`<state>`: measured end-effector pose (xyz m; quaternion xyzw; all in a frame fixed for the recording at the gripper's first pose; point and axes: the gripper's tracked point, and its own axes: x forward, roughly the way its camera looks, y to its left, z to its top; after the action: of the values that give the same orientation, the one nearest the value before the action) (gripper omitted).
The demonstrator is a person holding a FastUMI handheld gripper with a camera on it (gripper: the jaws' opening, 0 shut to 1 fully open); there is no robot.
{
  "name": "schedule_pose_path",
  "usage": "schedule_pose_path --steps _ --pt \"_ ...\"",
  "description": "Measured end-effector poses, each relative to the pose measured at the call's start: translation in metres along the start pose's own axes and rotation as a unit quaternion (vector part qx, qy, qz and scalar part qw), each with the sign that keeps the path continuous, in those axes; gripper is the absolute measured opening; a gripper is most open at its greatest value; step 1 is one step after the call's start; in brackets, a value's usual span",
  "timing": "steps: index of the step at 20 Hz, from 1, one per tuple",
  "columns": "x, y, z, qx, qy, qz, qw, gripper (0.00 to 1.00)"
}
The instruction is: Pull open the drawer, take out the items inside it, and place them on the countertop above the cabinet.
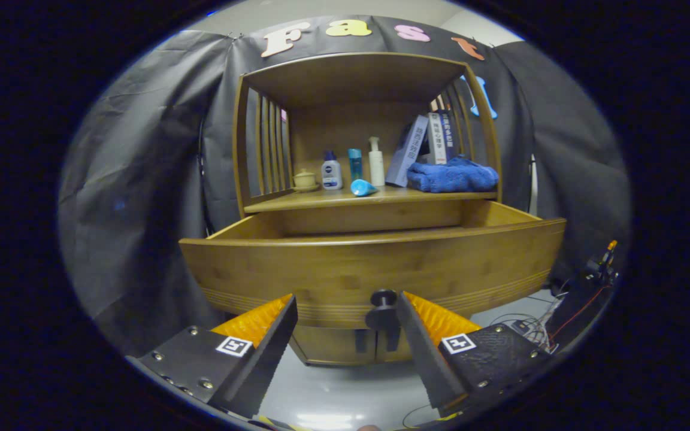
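A wooden cabinet stands ahead with its drawer (pixel 375 263) pulled out toward me. The drawer's dark round knob (pixel 383 297) sits just ahead of my fingers, close to the right one. My gripper (pixel 345 308) is open and holds nothing. The drawer's inside is hidden behind its front panel. The countertop (pixel 345 199) above the drawer carries a blue tube lying on its side (pixel 363 188), a small white bottle (pixel 331 172), a blue upright tube (pixel 354 164), a white pump bottle (pixel 376 161) and a small lidded cup (pixel 305 179).
A folded blue towel (pixel 453 175) and leaning books (pixel 426 149) fill the countertop's right side. Slatted sides and a top shelf (pixel 351 78) enclose the countertop. Cables and a device (pixel 584 287) lie on the floor to the right. Cabinet doors (pixel 375 344) sit below the drawer.
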<state>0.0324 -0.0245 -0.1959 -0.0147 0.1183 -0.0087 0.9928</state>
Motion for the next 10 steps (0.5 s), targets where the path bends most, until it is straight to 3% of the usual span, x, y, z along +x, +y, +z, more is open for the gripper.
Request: schedule_pose_path --steps 3,6,8,10 --pt "0.012 -0.008 0.003 -0.054 -0.042 -0.029 0.997 0.95" --pt "0.023 -0.02 0.002 -0.084 -0.042 -0.088 0.992 0.96" --pt "0.049 -0.005 0.0 -0.073 -0.017 -0.044 0.996 0.97" --pt "0.054 0.0 0.011 -0.036 -0.02 -0.027 0.999 0.98"
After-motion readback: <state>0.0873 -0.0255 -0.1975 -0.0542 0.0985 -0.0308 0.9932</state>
